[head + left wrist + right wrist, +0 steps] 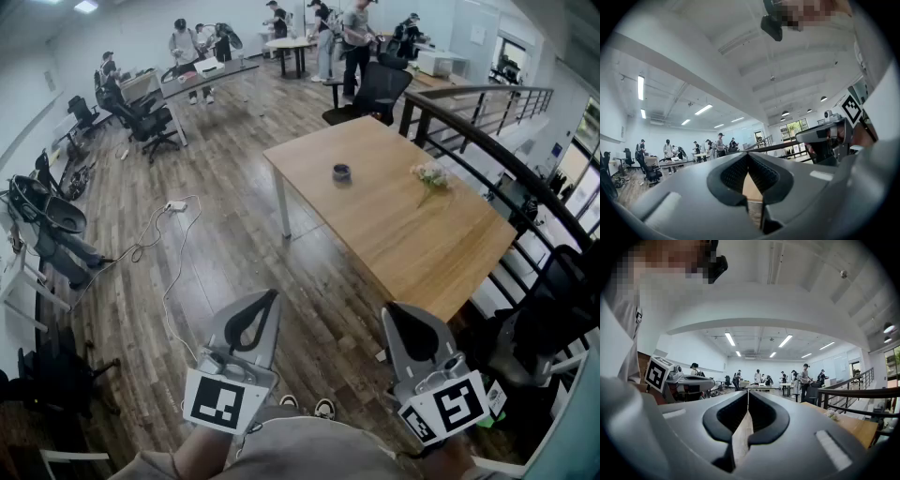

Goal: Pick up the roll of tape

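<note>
Roll of tape (pixel 341 172) is lying toward the far left corner of the desk (pixel 412 253), well apart from us. We are holding the left gripper (pixel 272 298) and right gripper (pixel 392 311) over the wood floor (pixel 234 244), each pinched closed and empty, with black-and-white square markers (pixel 223 401) facing up.

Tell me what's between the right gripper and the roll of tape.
In the head view, only floor and bare tabletop separate the right gripper from the roll of tape.
</note>
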